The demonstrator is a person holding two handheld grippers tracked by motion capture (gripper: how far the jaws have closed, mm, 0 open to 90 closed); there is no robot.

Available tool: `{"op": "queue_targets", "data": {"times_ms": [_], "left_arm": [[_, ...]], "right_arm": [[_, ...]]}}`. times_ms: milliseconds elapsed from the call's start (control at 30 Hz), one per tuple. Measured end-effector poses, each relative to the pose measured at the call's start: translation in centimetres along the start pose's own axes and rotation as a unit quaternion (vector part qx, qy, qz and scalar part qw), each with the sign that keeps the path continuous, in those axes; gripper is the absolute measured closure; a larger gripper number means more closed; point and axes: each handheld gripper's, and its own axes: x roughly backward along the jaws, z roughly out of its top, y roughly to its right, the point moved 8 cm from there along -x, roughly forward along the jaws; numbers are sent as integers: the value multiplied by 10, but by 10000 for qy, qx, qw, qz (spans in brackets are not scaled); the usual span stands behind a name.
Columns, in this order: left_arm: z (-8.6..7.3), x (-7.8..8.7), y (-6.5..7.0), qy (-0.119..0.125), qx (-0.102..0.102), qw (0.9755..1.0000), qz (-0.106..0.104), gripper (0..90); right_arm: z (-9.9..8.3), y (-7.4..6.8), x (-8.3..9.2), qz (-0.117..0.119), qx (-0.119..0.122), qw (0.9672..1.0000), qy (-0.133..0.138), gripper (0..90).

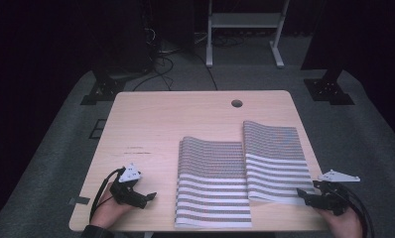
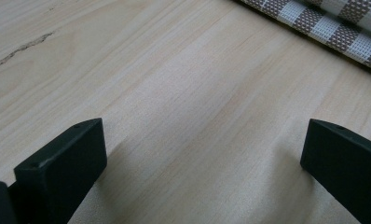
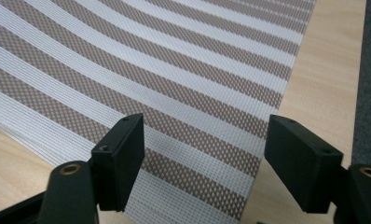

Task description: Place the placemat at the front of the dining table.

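The left gripper [image 2: 202, 158] has its two black jaws set wide apart above the bare wooden table [image 2: 174, 84], nothing between them. Beyond the jaws, at the table's far right, lies the edge of a striped woven mat [image 2: 333, 23]. A dark crack marks the table's far left

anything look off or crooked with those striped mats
Yes. The right striped mat overlaps the left striped mat along its inner edge and sits further back, so their ends don't line up. Both bulge up at the far end instead of lying flat on the table.
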Motion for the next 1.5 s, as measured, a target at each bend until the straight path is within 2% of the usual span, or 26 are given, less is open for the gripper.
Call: {"op": "queue_targets", "data": {"times_ms": [133, 300, 500, 667, 700, 800, 900, 967, 1067, 1267, 1500], "left_arm": [[0, 0, 0, -1, -1, 10000, 0, 0], [0, 0, 0, -2, -1, 10000, 0, 0], [0, 0, 0, -1, -1, 10000, 1, 0], [0, 0, 0, -2, 7, 10000, 9, 0], [0, 0, 0, 3, 10, 10000, 9, 0], [0, 0, 0, -1, 8, 10000, 9, 0], [0, 0, 0, 0, 8, 10000, 8, 0], [0, 0, 0, 0, 8, 10000, 8, 0], [0, 0, 0, 0, 8, 10000, 9, 0], [0, 0, 0, 0, 8, 10000, 8, 0], [0, 0, 0, -1, 8, 10000, 9, 0]], "right_arm": [[-5, 2, -3, -12, -29, 9999, -129, 251], [-5, 2, -4, 17, -58, 9999, -120, 264], [-4, -2, -2, 109, 21, 9999, -87, 395], [-4, -4, -2, 118, 61, 9998, -125, 427], [-3, -4, -1, 106, 105, 9998, -122, 480], [-2, -6, 0, 61, 286, 9995, -95, 551], [-1, -7, 2, 56, 347, 9994, -72, 654], [1, -7, 4, 110, 337, 9994, -25, 743], [4, -7, 8, 112, 336, 9993, 80, 822], [13, -9, 15, 229, 237, 9990, 315, 849], [26, -13, 22, 341, 259, 9974, 587, 856]]}}
